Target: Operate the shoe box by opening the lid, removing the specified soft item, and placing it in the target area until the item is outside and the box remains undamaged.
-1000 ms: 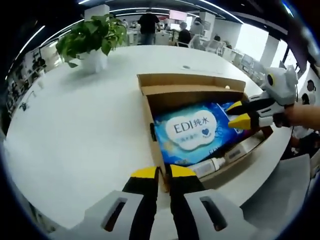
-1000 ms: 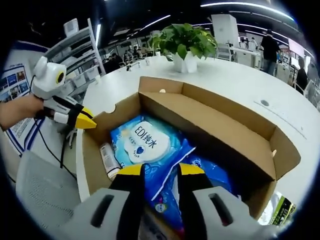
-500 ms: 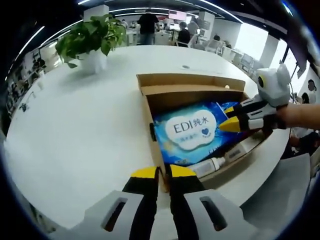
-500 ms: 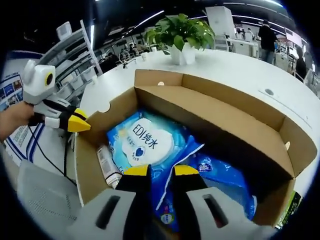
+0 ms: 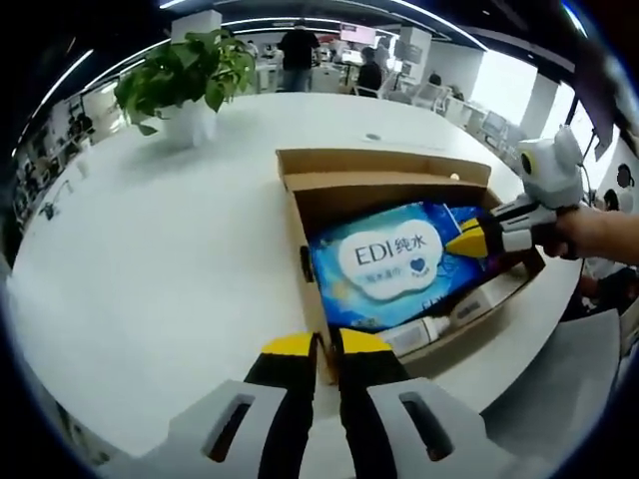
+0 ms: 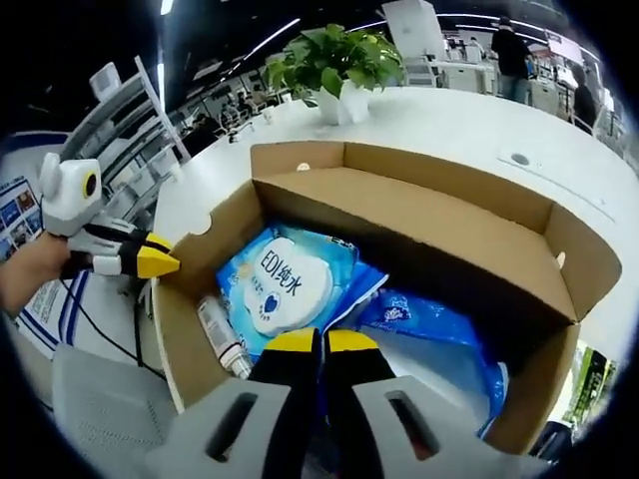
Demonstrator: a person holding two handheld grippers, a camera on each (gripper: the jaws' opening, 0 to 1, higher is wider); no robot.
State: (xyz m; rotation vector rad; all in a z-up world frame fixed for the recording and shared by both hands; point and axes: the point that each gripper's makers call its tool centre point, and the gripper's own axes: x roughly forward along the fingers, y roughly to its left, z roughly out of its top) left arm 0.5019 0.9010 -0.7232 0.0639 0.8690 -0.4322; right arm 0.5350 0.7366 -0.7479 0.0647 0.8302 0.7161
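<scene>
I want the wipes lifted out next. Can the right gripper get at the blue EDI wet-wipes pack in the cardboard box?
Probably yes: the lid is open and the right gripper, its jaws together, is already at the edge of the blue EDI wet-wipes pack inside the cardboard box.

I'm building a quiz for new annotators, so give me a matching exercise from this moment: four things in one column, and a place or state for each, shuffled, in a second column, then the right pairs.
Things:
1. shoe box
2. wet wipes pack
3. potted plant
4. small bottle

Places or states:
A. stands on the white table, outside the box
B. lies along a side wall inside the box, beside the wipes
C. open, lid folded back
D. lies flat in the box, blue with a white label

Pairs: 1-C, 2-D, 3-A, 4-B
</scene>
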